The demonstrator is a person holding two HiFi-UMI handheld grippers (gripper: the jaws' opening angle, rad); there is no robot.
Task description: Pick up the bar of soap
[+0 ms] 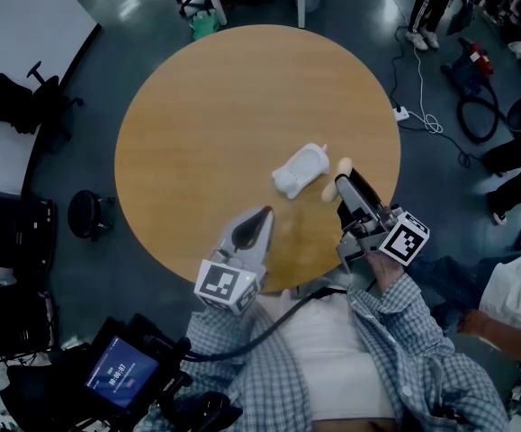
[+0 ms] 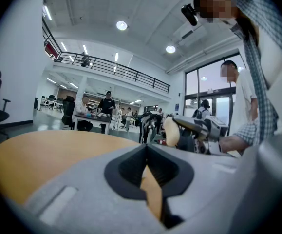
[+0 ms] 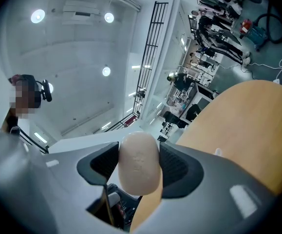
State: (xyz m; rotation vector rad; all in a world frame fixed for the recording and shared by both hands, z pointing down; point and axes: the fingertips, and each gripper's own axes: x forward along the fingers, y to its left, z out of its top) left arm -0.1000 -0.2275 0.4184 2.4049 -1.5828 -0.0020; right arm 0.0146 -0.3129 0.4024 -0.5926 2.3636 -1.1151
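A cream bar of soap sits crosswise between the jaws of my right gripper, above the right part of the round wooden table. In the right gripper view the soap fills the gap, with the right gripper shut on it. A white soap dish lies on the table just left of the soap. My left gripper rests low near the table's front edge, its jaws shut on nothing. The left gripper view shows the soap held off to the right.
The table's edge runs close on the right and front of both grippers. On the floor around it are a black stool, a power strip with cable and a vacuum. A lit screen sits at lower left.
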